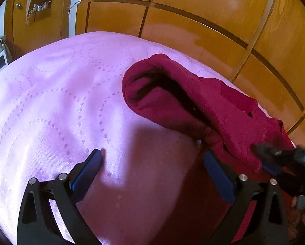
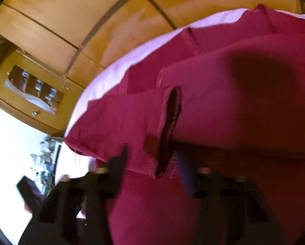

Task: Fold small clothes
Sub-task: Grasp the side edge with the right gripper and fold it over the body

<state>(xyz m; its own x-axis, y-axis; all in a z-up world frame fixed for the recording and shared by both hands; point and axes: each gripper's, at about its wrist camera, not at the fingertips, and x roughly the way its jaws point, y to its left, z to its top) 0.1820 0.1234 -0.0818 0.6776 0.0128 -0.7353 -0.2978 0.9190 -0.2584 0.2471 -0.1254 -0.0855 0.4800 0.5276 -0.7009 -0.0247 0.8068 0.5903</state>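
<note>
Across the right half of the left wrist frame, a crimson garment (image 1: 193, 102) lies bunched on the pink quilted bedspread (image 1: 60, 102), the left gripper (image 1: 152, 161) gaping empty beside it, the right gripper (image 2: 150, 159) parted astride a hem, so gripping that edge seems next.

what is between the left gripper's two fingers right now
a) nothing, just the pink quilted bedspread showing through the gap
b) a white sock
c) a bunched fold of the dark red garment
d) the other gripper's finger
a: in the left wrist view the left gripper stands wide open, with only the pink quilted bedspread showing in the gap, and the dark red garment lies off by its right finger.
</note>
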